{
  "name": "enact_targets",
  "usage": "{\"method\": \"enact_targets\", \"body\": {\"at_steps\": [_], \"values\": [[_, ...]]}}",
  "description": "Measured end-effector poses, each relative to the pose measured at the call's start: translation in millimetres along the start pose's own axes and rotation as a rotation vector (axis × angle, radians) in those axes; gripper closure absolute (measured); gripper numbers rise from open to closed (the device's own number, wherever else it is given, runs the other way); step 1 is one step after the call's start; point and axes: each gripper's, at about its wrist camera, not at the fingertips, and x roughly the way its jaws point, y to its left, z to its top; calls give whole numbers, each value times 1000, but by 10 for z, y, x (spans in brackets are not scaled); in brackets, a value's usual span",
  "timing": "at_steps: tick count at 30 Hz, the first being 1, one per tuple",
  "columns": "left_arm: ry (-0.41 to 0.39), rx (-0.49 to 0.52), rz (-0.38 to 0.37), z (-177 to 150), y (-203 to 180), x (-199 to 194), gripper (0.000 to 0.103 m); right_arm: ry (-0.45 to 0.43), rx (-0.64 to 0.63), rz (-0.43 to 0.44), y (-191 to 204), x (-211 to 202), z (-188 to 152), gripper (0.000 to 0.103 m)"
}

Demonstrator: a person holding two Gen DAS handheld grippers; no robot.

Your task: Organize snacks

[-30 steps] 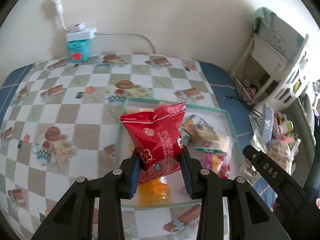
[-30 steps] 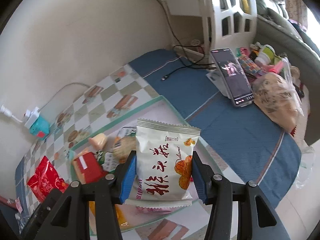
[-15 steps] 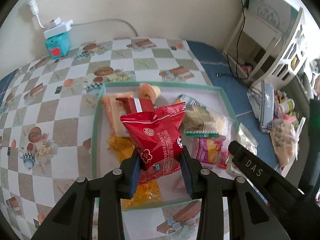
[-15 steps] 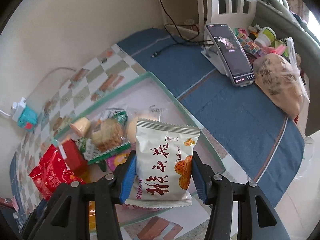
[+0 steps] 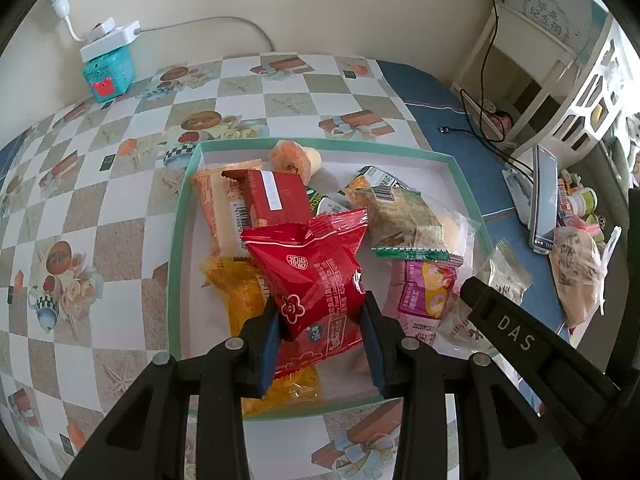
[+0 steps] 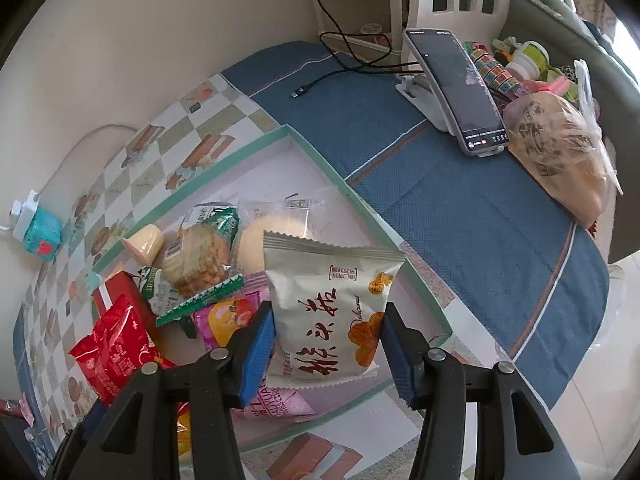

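Holding a red snack packet (image 5: 316, 276) tight in my left gripper (image 5: 322, 344), I keep it over the near part of the green-rimmed tray (image 5: 180, 240), above an orange packet (image 5: 240, 296) lying inside. Further right in the tray sit a red box (image 5: 272, 196), a green-edged biscuit pack (image 5: 404, 224) and a pink packet (image 5: 424, 296). My right gripper (image 6: 328, 350) clamps a white snack bag (image 6: 328, 312) over the tray's right near corner, beside the blue cloth (image 6: 460, 200) on the table (image 5: 80, 208).
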Motion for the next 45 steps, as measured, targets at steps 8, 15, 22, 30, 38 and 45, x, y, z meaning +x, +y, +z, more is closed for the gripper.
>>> {"method": "enact_targets", "body": {"at_steps": [8,15,22,30,38,45], "values": [[-8,-9,-7,15,12,-37,41,0,42,0,-67,-7,4,25],[-37,-41,-3,46,93,-149,30,-28,35,7,-47,-46,-3,16],[-77,-165,90,98,493,-269,12,-57,1,42,61,-96,-22,0],[-30,-350,233,50,1129,-218,7,-78,-75,60,262,-164,-70,0],[17,-508,243,-71,1593,-204,7,-88,-178,87,576,-241,-186,0],[-11,-529,227,-129,1735,-371,7,-91,-257,148,821,-376,-394,0]]}}
